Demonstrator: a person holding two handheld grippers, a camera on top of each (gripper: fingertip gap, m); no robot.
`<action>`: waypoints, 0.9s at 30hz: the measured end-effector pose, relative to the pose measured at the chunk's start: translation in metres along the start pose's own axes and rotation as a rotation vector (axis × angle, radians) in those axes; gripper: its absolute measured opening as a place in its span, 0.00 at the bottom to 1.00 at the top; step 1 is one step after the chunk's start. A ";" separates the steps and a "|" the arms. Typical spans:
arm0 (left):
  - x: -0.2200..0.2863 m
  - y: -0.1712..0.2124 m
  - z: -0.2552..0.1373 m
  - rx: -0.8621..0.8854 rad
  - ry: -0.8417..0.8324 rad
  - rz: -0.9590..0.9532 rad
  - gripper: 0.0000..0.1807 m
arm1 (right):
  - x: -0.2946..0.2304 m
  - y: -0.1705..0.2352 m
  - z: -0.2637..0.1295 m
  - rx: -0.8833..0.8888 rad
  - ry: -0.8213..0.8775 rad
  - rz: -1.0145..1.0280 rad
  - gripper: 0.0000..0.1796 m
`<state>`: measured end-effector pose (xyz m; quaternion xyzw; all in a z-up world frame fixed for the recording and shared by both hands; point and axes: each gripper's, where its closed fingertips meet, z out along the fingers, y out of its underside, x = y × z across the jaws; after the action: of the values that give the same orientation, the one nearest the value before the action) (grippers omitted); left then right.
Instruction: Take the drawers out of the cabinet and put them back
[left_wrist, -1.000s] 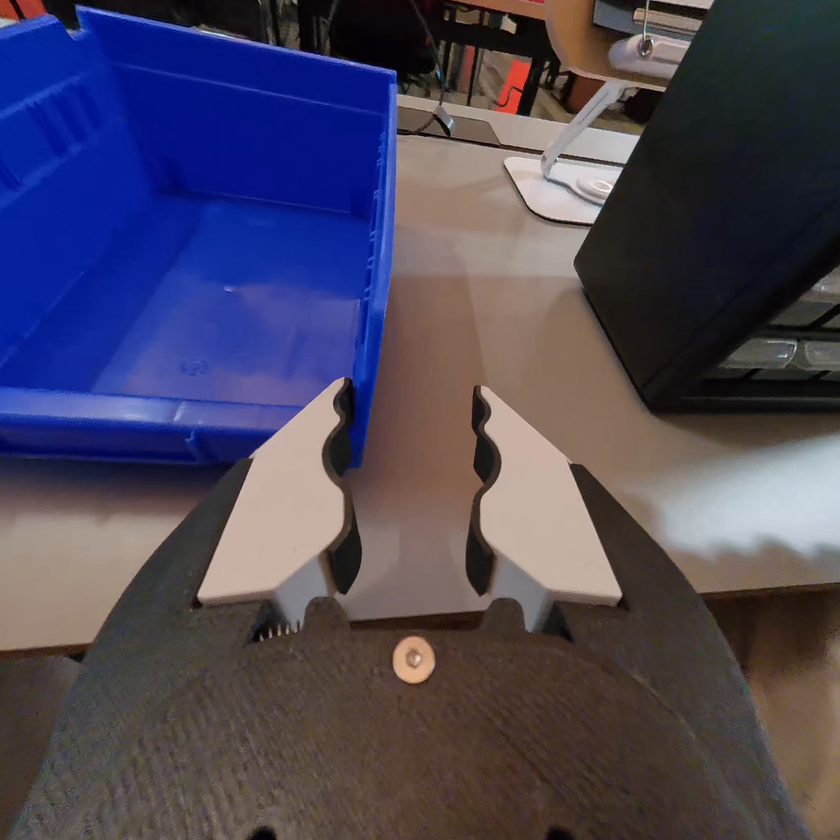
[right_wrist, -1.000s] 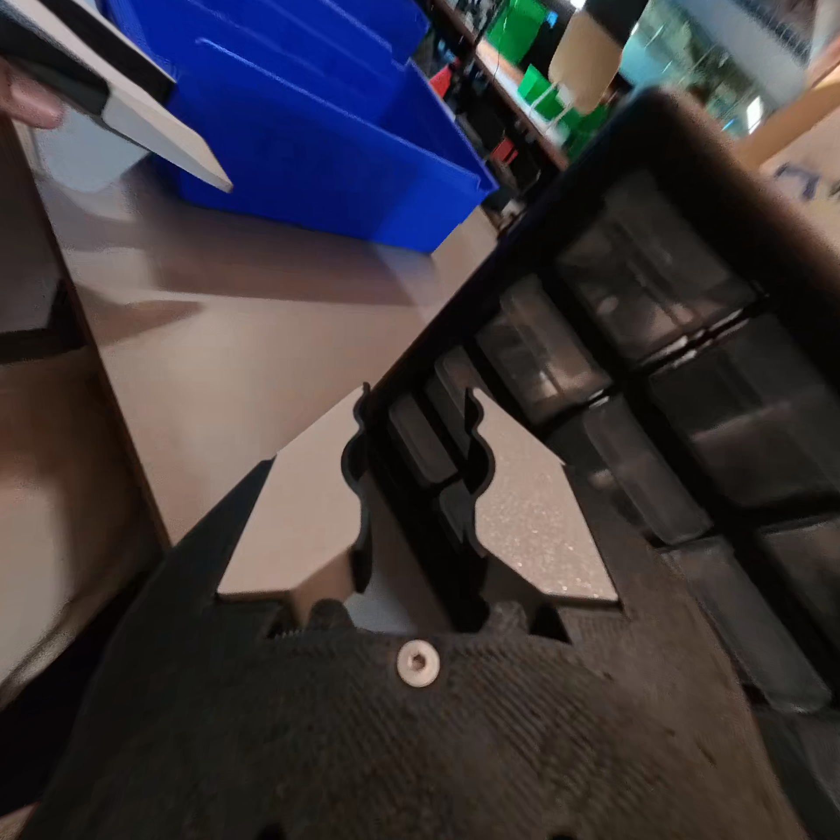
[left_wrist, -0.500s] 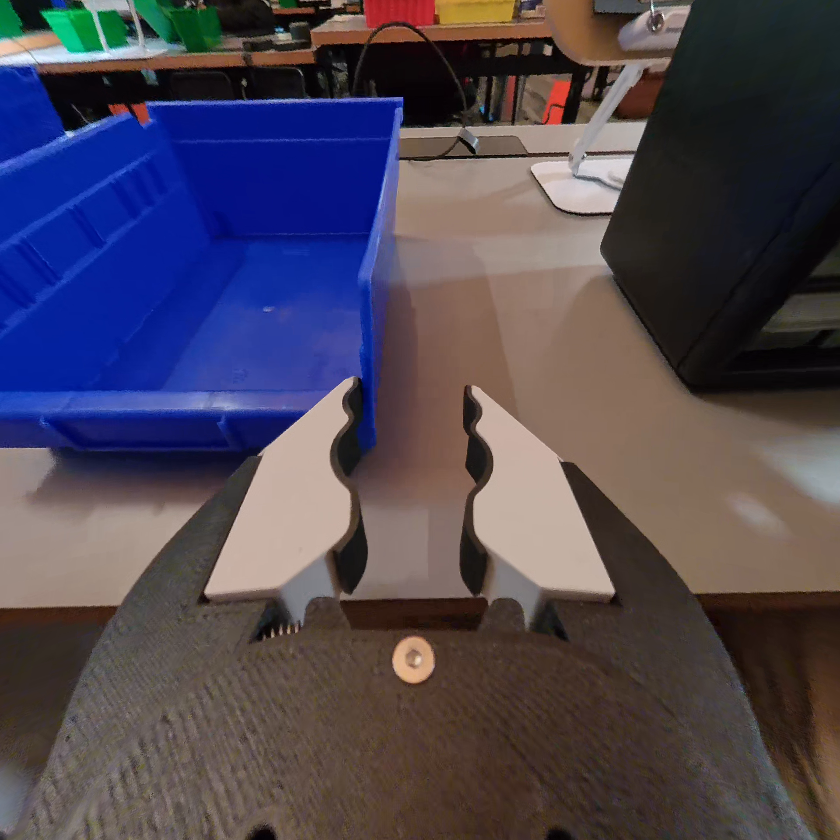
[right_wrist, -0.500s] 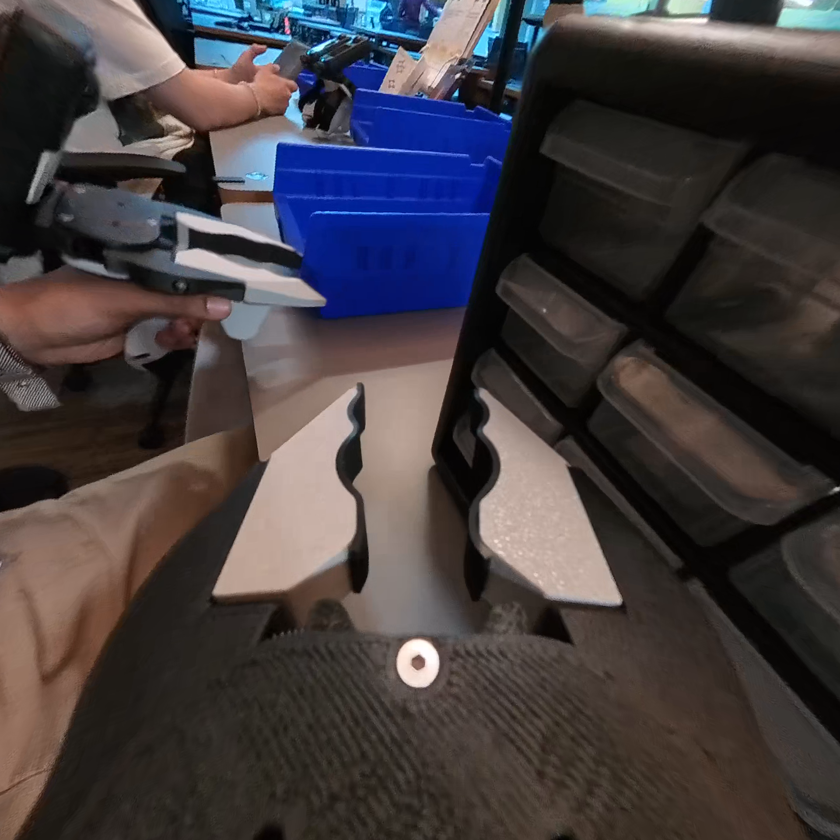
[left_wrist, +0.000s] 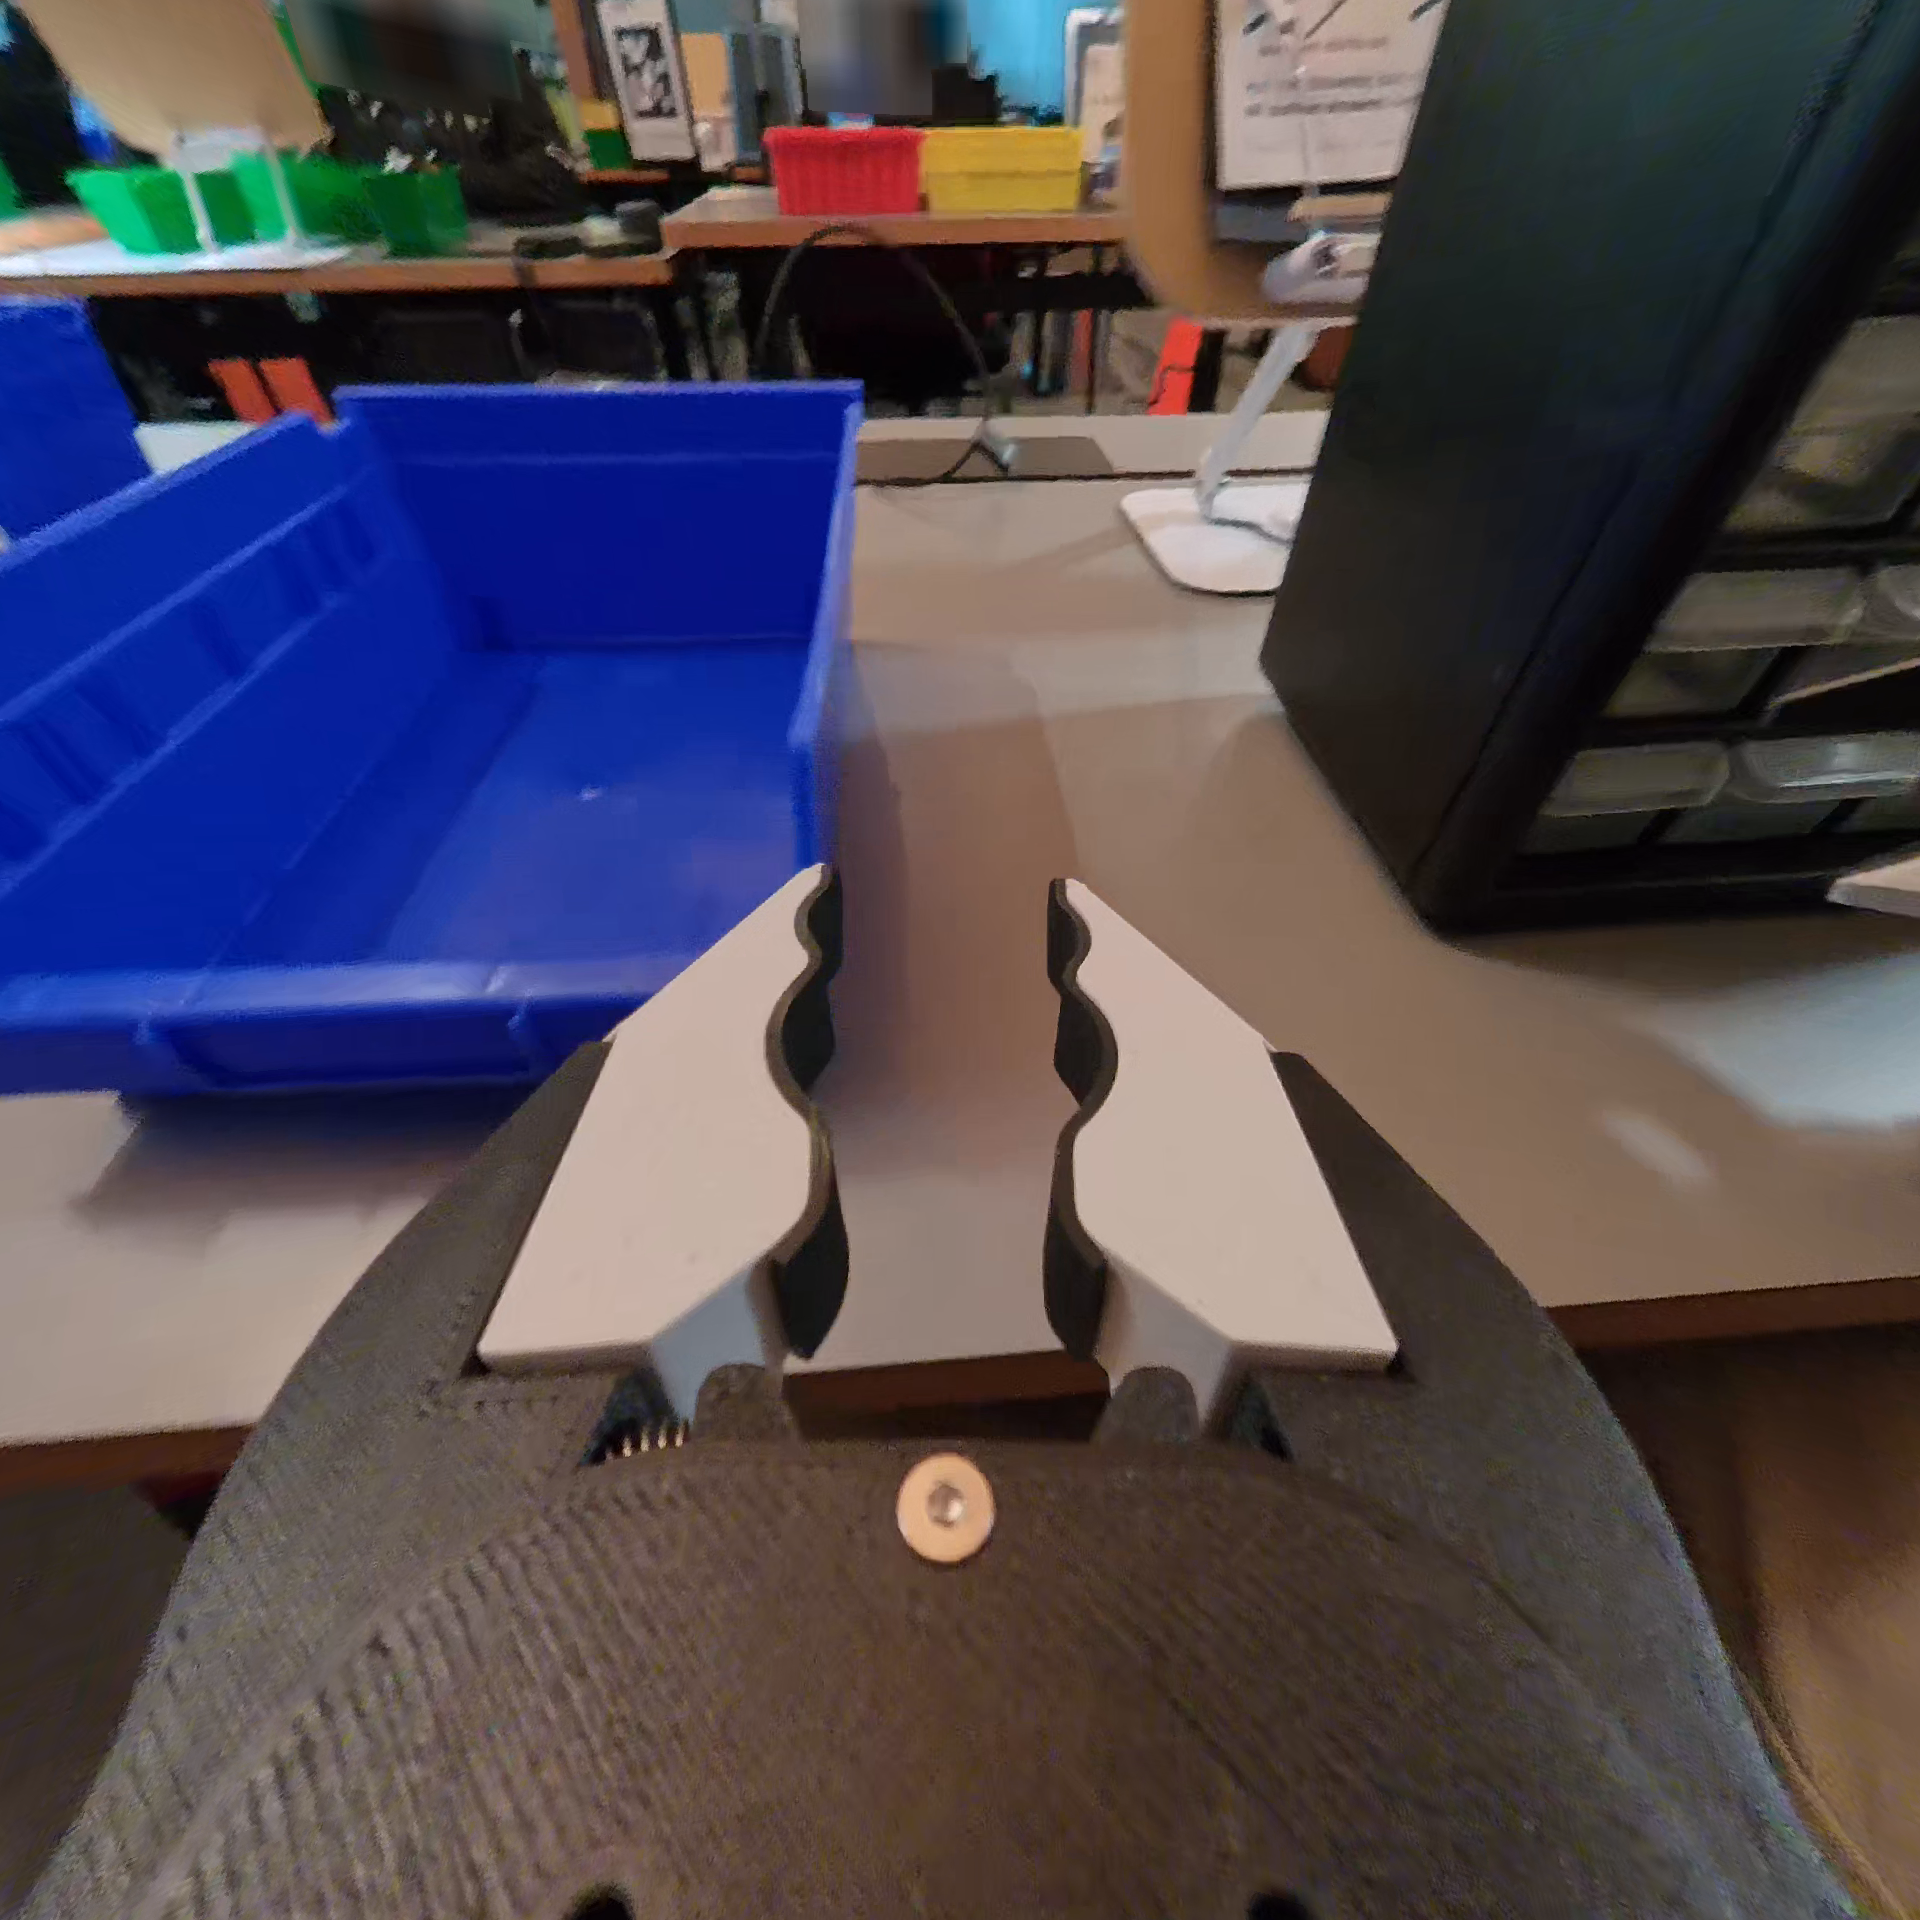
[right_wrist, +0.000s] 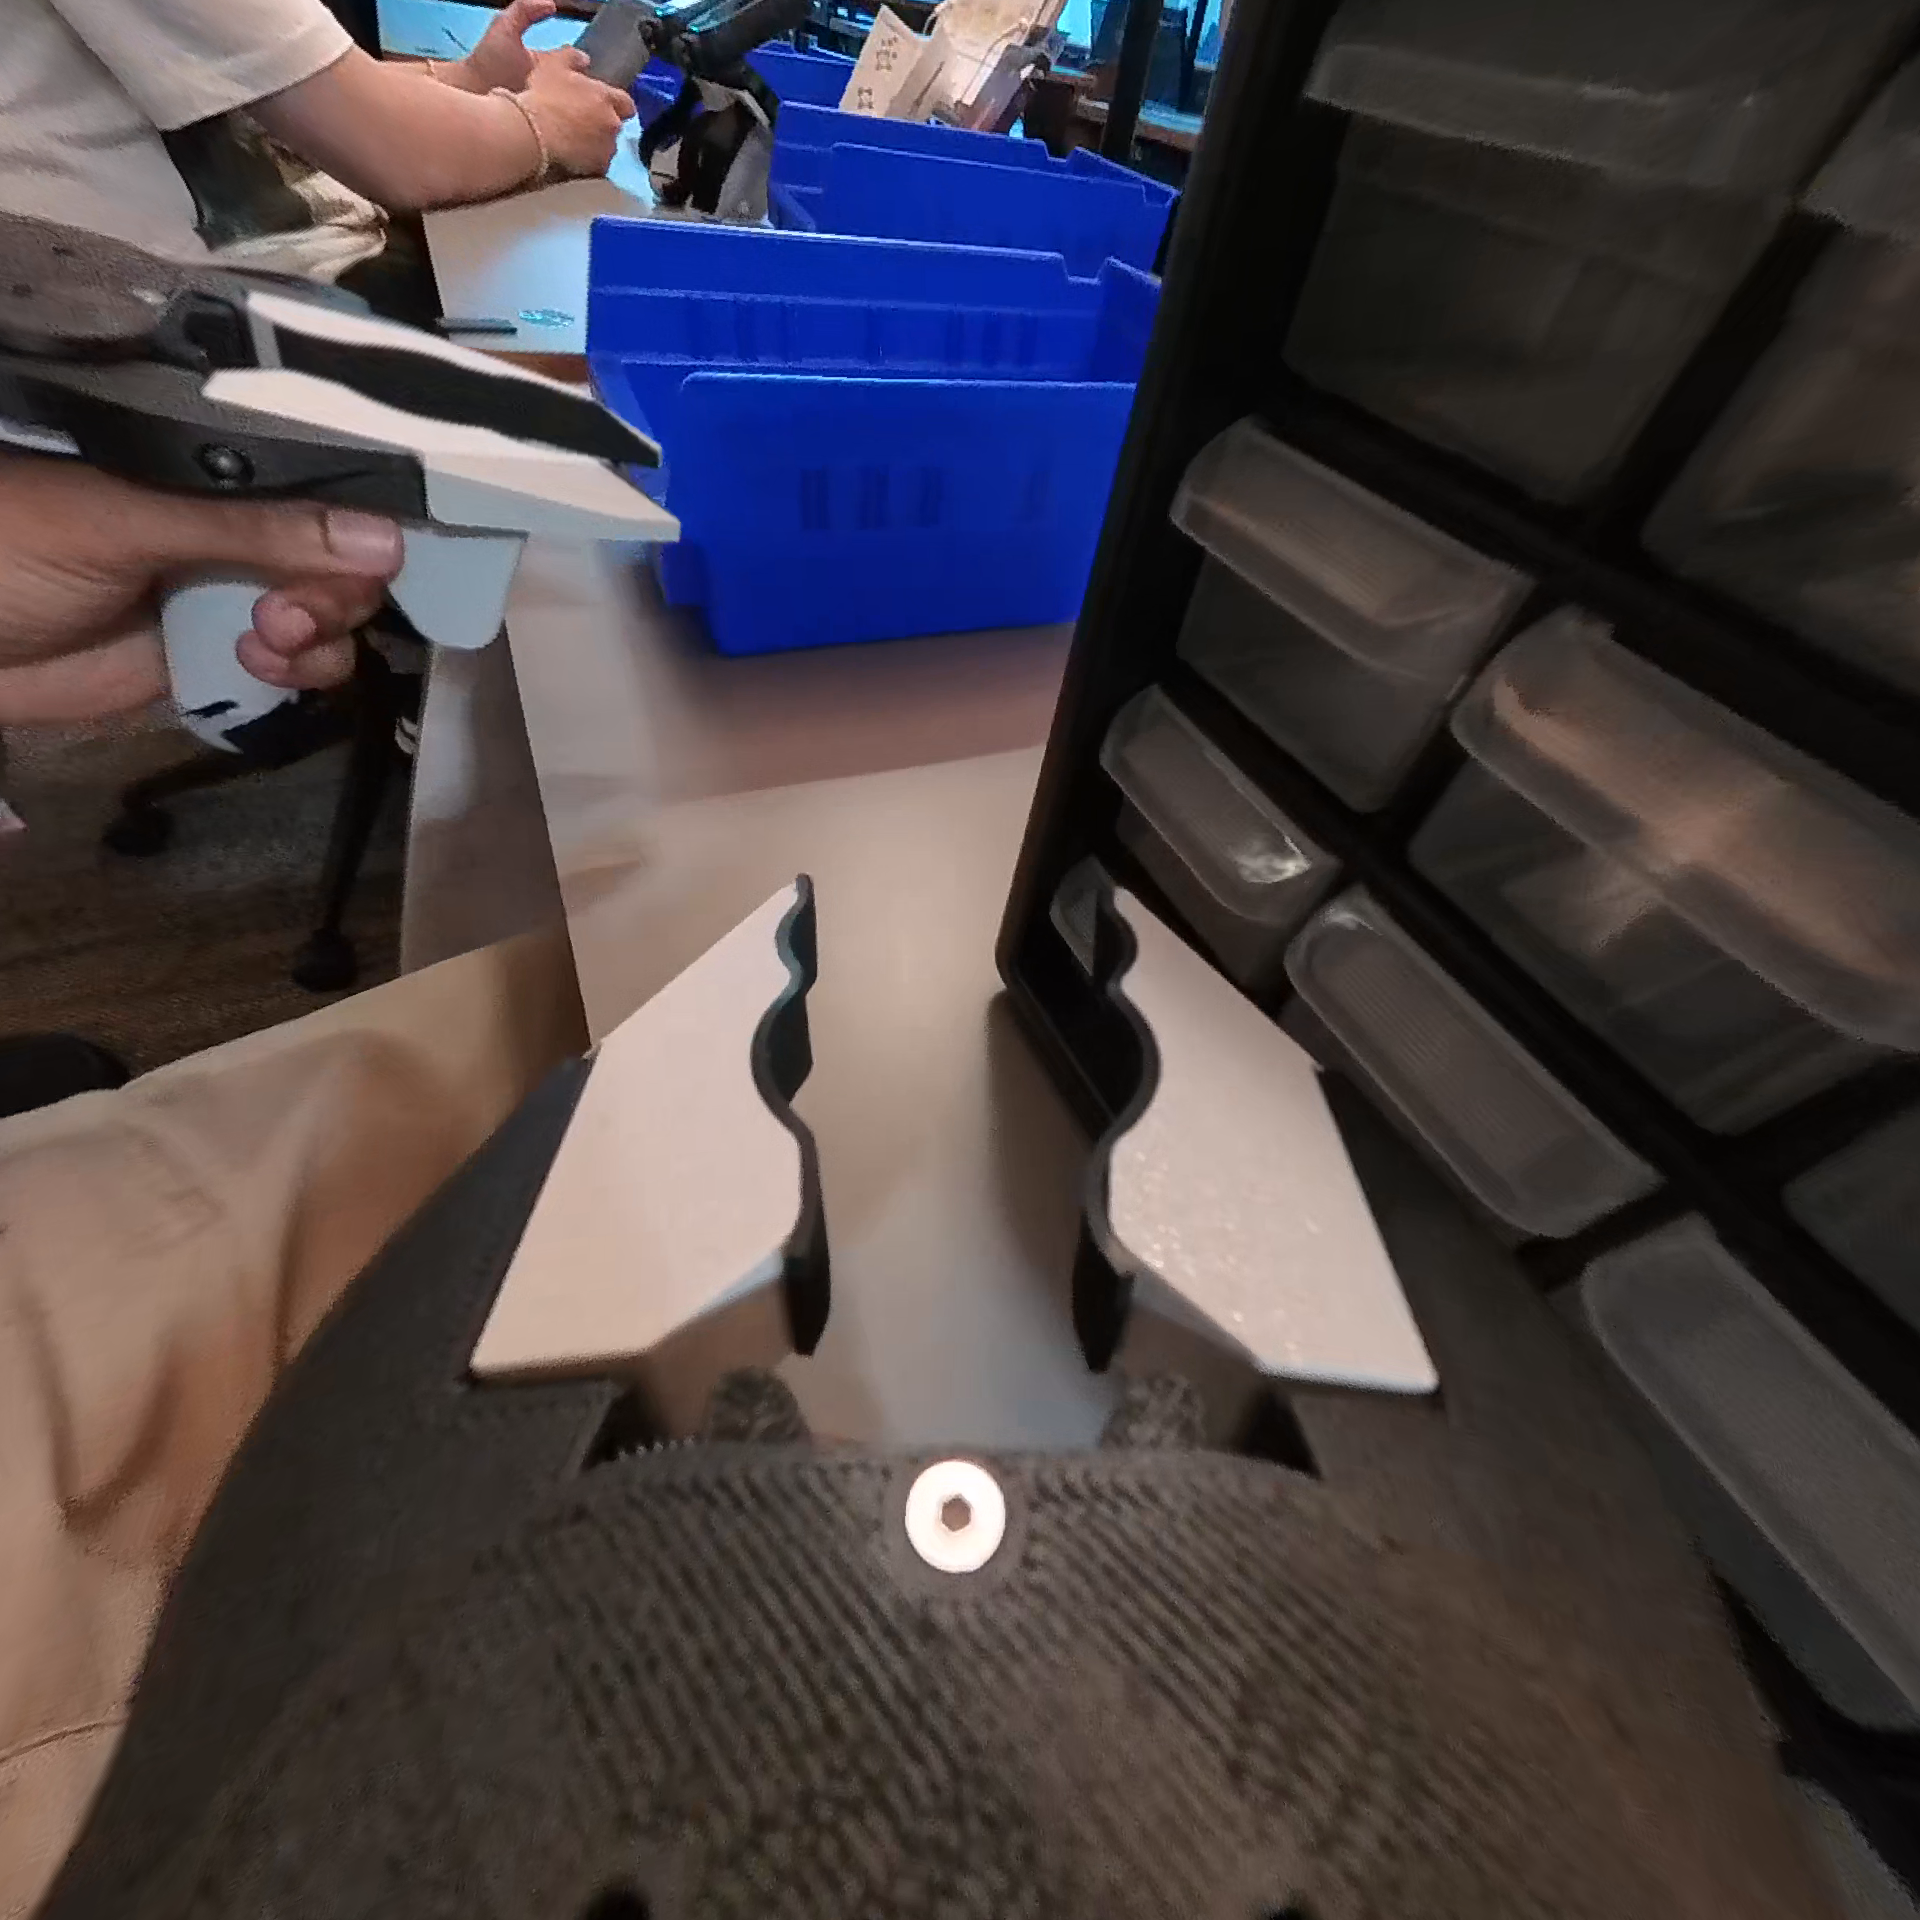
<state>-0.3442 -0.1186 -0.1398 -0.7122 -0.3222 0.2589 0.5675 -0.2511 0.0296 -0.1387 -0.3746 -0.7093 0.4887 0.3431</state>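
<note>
A black cabinet (left_wrist: 1558, 499) with several clear drawers (left_wrist: 1756, 774) stands at the right of the grey table; in the right wrist view its drawers (right_wrist: 1340, 613) fill the right side, all pushed in. My left gripper (left_wrist: 943, 896) is open and empty, over the table's front edge between the blue bin and the cabinet. My right gripper (right_wrist: 956, 904) is open and empty, close to the cabinet's lower left corner (right_wrist: 1049, 935). The left gripper also shows in the right wrist view (right_wrist: 623, 488), held in a hand.
An empty blue bin (left_wrist: 436, 727) sits at the left of the table (left_wrist: 1039, 644); more blue bins (right_wrist: 914, 312) lie behind it. A white lamp base (left_wrist: 1205, 530) stands behind the cabinet. Another person's arms (right_wrist: 436, 145) work at the far table. My trouser leg (right_wrist: 187, 1247) is below.
Both grippers have tilted up and pulled back a little, showing more of the room. The right gripper has swung from facing the drawers to alongside the cabinet's left corner. Both stay open.
</note>
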 end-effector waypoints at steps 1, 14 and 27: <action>0.008 -0.004 0.001 0.018 0.028 0.010 0.20 | 0.001 0.000 -0.002 0.005 0.003 -0.011 0.30; 0.074 -0.014 0.030 0.037 0.230 0.100 0.21 | 0.015 0.017 -0.028 0.003 0.092 0.003 0.27; 0.097 -0.019 0.048 0.030 0.326 0.040 0.21 | 0.032 0.030 -0.048 -0.017 0.174 0.020 0.26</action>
<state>-0.3190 -0.0121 -0.1324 -0.7423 -0.2078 0.1561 0.6176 -0.2194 0.0853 -0.1492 -0.4256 -0.6773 0.4516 0.3951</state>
